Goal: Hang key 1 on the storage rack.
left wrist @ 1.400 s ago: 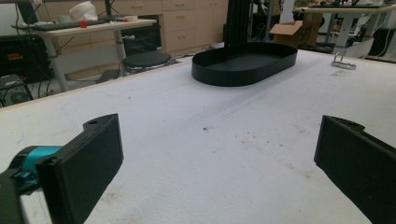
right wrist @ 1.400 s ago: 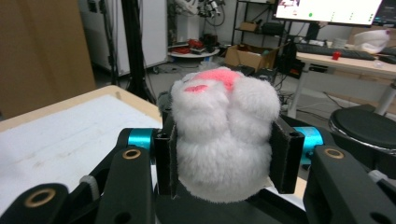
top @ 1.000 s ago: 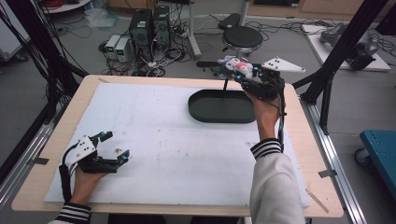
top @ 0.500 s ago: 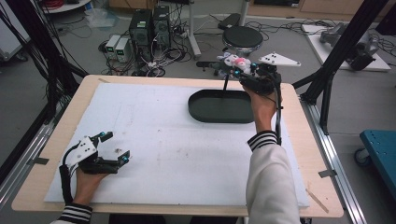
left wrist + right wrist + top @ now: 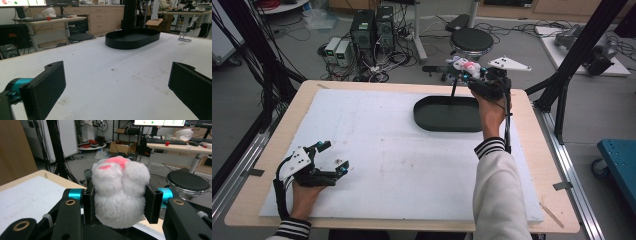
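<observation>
2 tongs are at work on this desk [image 5: 377, 150], and only 1 carries anything: the right tongs [image 5: 460, 70] are clamped on a white plush toy with pink patches [image 5: 120, 192], its 2 jaws pressing into the fur from either side, as the right gripper view shows plainly. From above, the plush toy [image 5: 463, 67] hangs past the far rim of the black oval tray [image 5: 447, 114], above the back edge of the desk and clear of the tray floor. The left tongs [image 5: 329, 157] rest low near the front left corner, jaws spread wide with nothing between them, pointing across the white mat toward the tray [image 5: 132, 38]. The step in hand looks like carrying the toy toward the tray for placing. Next, the right hand likely needs to draw back over the tray, lower, then part its jaws to drop the toy inside
</observation>
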